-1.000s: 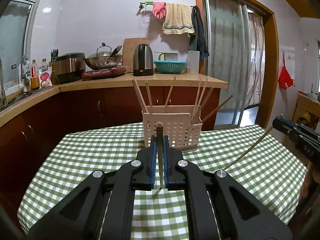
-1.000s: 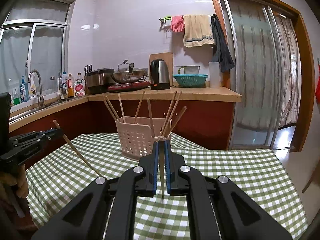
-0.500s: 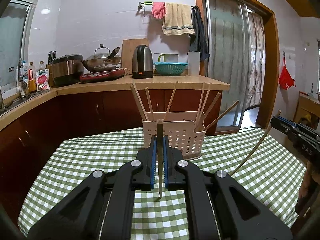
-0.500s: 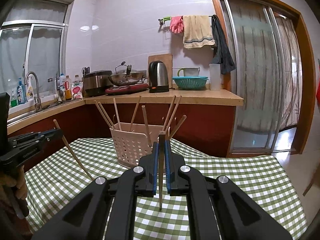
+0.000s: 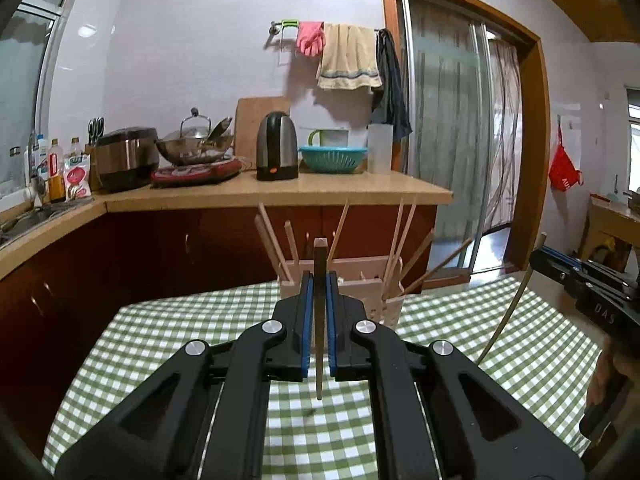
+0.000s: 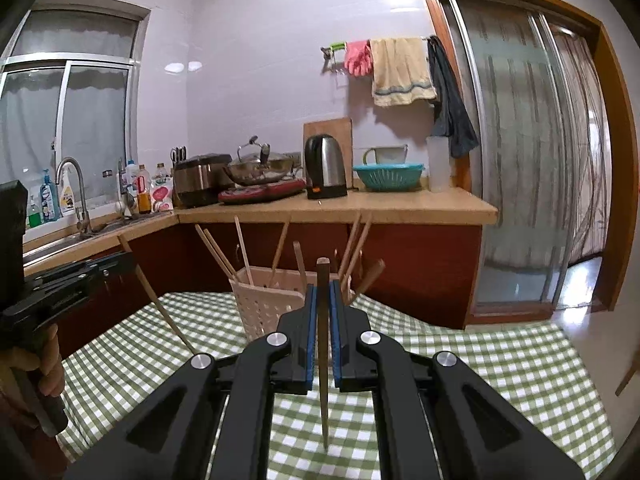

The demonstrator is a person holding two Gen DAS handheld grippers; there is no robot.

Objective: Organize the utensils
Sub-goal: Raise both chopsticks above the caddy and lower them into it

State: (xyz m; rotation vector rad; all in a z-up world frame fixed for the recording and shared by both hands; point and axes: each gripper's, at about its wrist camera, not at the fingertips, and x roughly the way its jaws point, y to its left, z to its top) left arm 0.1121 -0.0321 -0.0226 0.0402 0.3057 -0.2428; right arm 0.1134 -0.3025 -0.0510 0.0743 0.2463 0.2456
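The left gripper (image 5: pixel 319 280) has its blue-padded fingers (image 5: pixel 306 312) pressed tight on a wooden chopstick (image 5: pixel 319 344), held upright; the blunt top pokes above the fingertips and the thin end hangs clear above the green checked tablecloth (image 5: pixel 168 344). The right gripper (image 6: pixel 323 292) is clamped the same way on a second chopstick (image 6: pixel 323 380), also upright, its point hanging over the cloth.

Just past both grippers, a cream perforated plastic utensil basket (image 6: pixel 262 308) stands on the table, with several wooden chopsticks (image 6: pixel 244 252) leaning in it at different angles. In the left wrist view the basket (image 5: pixel 360 286) sits partly hidden behind the fingers.

Each gripper appears at the edge of the other's view, carrying its chopstick at a slant, with a person's hand (image 6: pixel 46 364) around the handle.

Beyond the table runs a wooden kitchen counter (image 6: pixel 380 206) bearing an electric kettle (image 6: pixel 325 168), a teal colander (image 6: pixel 388 176), a wok and a rice cooker (image 6: pixel 200 180).
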